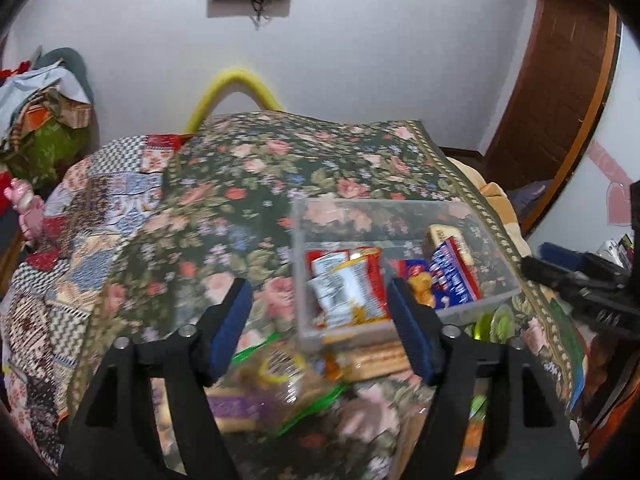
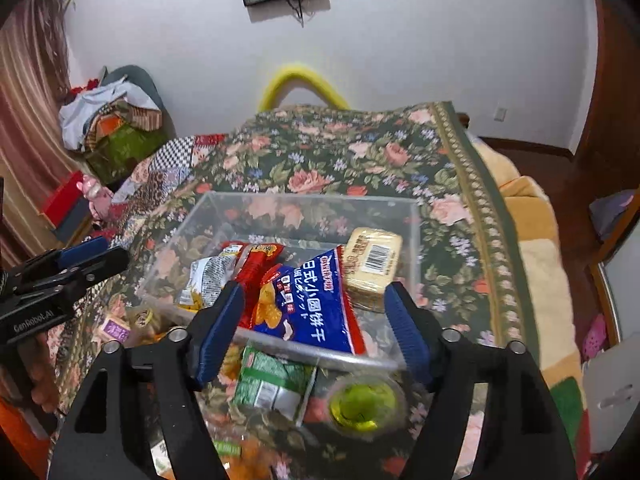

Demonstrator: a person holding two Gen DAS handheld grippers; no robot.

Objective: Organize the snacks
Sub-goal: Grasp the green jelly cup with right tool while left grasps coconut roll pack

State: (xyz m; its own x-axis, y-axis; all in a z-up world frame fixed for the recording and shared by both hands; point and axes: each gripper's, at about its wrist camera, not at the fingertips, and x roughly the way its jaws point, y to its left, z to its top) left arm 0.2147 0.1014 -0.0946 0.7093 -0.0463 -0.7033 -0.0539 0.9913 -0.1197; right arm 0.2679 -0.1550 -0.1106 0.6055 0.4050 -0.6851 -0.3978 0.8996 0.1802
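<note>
A clear plastic box (image 2: 304, 200) stands on the floral cloth (image 2: 360, 152). Inside lie a red packet (image 2: 256, 256), a silver-and-yellow packet (image 2: 202, 280) and a pale yellow biscuit pack (image 2: 372, 264). A blue packet (image 2: 308, 308) leans over its front wall. My right gripper (image 2: 316, 292) hovers open just before that wall, its pads clear of the blue packet. In the left wrist view my left gripper (image 1: 318, 292) is open over the box's (image 1: 400, 206) near left corner, holding nothing. Loose in front lie a round cookie bag (image 1: 276, 372), a long biscuit pack (image 1: 376, 356), a green packet (image 2: 272, 380) and a green jelly cup (image 2: 360, 404).
A patchwork quilt (image 1: 80, 240) covers the bed left of the floral cloth. A yellow hoop (image 1: 236, 88) rises at the far edge against the white wall. A clothes pile (image 2: 116, 120) lies at far left and a wooden door (image 1: 560, 80) stands at right.
</note>
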